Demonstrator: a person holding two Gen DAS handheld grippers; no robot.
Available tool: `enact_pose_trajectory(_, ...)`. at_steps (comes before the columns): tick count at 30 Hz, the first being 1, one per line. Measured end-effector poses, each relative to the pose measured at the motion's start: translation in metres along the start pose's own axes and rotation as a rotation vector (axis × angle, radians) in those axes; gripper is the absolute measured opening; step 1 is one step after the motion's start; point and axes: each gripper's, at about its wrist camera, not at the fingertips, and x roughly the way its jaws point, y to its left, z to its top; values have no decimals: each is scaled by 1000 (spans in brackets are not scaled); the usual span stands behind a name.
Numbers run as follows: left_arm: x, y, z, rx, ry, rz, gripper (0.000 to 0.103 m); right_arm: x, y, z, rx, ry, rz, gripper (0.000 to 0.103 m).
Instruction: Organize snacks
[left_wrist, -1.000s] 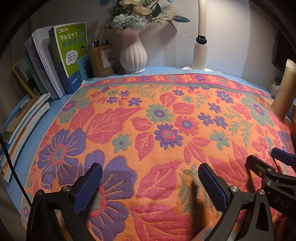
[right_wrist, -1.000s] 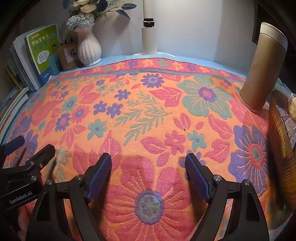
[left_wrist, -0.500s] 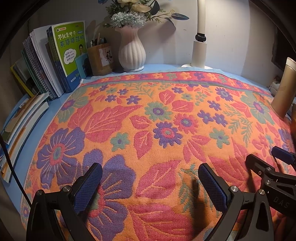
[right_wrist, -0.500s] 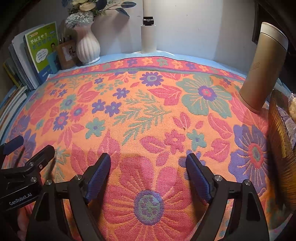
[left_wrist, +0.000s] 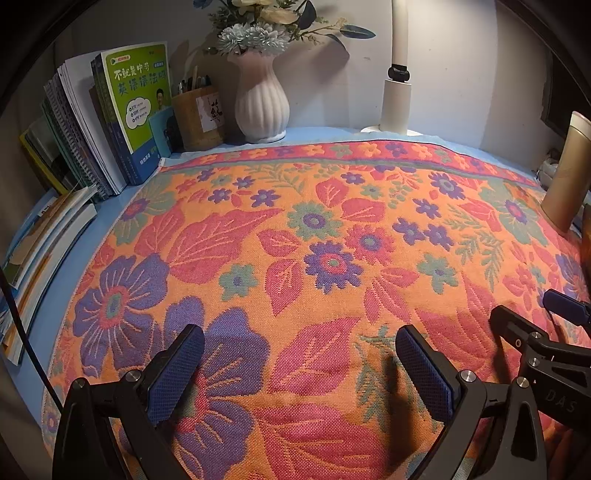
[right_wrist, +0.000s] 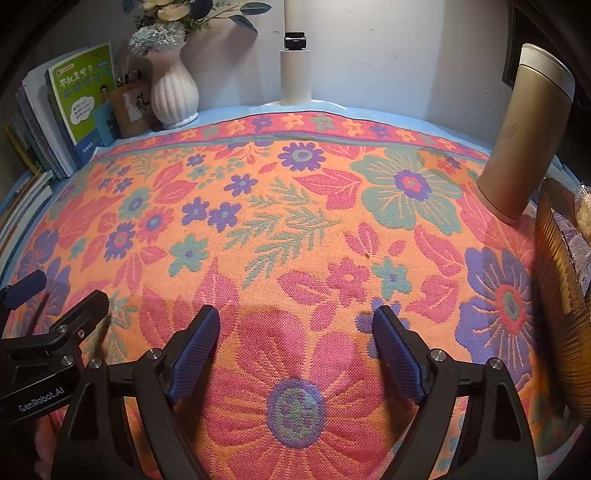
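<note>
A: Where are the snacks?

B: In the basket at the surface's right edge, beside the thermos; wrappers peek over its rim.

A: And the grippers?

B: The left hand-held gripper and right hand-held gripper both gape wide, holding nothing, over the flowered cloth.

A: Best approach?

B: Probably swing the right one to the basket and pinch a packet gently.

Black, angular frames on the left gripper and right gripper — blue ribbed pads, silver screws. White "GenRobot.AI" lettering, faint "DAS" — possibly cut off. Thin black cable alongside.
</note>
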Motion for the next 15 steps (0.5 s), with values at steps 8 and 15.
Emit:
enact_pose_trajectory(8,1,-1,0,3,6,0,103,1,-2,0,12,3,-6,86)
enact_pose_trajectory(15,2,0,1,4,8,0,103,1,-2,0,17,7,-12,88)
